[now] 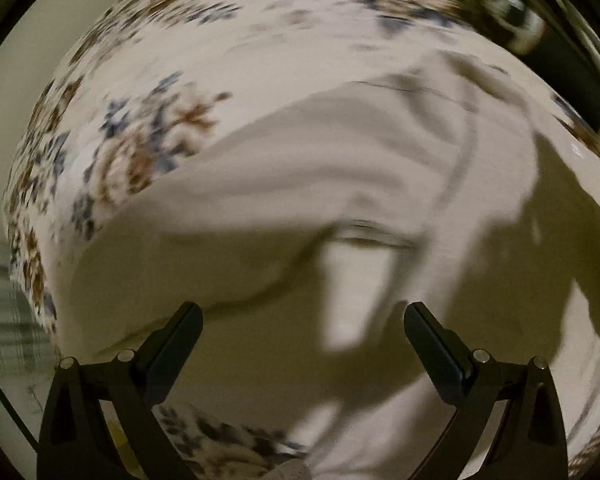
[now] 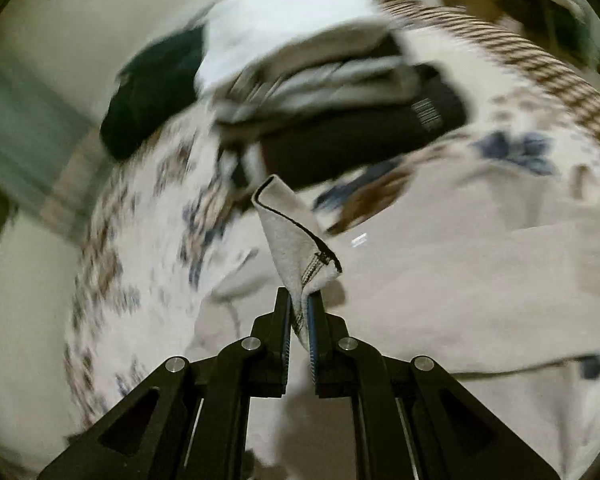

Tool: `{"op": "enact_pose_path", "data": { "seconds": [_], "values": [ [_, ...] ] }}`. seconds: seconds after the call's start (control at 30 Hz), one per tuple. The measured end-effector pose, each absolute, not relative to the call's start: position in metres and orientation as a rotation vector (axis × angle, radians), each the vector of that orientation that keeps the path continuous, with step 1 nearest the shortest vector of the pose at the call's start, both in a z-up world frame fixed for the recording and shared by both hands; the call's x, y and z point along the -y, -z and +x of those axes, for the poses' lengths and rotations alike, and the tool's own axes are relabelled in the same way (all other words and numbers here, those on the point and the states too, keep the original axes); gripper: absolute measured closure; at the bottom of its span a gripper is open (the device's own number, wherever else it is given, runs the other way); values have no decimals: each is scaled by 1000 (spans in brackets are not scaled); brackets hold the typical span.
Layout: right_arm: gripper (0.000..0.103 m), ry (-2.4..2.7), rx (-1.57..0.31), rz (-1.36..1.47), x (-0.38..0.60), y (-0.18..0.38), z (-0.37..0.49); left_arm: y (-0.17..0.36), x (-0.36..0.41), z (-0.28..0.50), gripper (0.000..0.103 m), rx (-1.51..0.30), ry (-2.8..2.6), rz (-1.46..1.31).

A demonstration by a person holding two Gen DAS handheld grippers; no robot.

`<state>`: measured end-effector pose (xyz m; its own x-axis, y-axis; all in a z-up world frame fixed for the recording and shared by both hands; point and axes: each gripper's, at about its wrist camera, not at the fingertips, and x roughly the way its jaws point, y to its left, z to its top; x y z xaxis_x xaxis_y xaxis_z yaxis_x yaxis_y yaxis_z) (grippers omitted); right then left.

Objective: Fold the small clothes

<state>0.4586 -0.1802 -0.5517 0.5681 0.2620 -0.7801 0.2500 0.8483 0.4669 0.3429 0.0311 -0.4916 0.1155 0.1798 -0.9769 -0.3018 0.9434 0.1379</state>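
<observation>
A beige garment lies spread and rumpled on a floral cloth-covered table. My left gripper is open and empty, hovering just above the garment's near part. In the right wrist view my right gripper is shut on a corner of the beige garment, with a dark-edged seam showing, and holds it lifted above the rest of the garment. Both views are motion-blurred.
A stack of folded clothes, white, grey and black, sits on the floral table beyond my right gripper, with a dark garment at its left. A black-and-white object is at the table's far right edge.
</observation>
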Motion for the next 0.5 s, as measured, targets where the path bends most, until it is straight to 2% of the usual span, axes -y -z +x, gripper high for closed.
{"op": "enact_pose_path", "data": {
  "seconds": [0.13, 0.4, 0.5],
  "values": [
    [94, -64, -1059, 501, 133, 582, 480, 496, -59, 344, 0, -1414, -393, -142],
    [94, -104, -1154, 395, 82, 606, 505, 495, -87, 335, 0, -1411, -414, -185],
    [89, -156, -1253, 421, 75, 615, 510, 492, -94, 329, 0, -1411, -408, -224]
  ]
}}
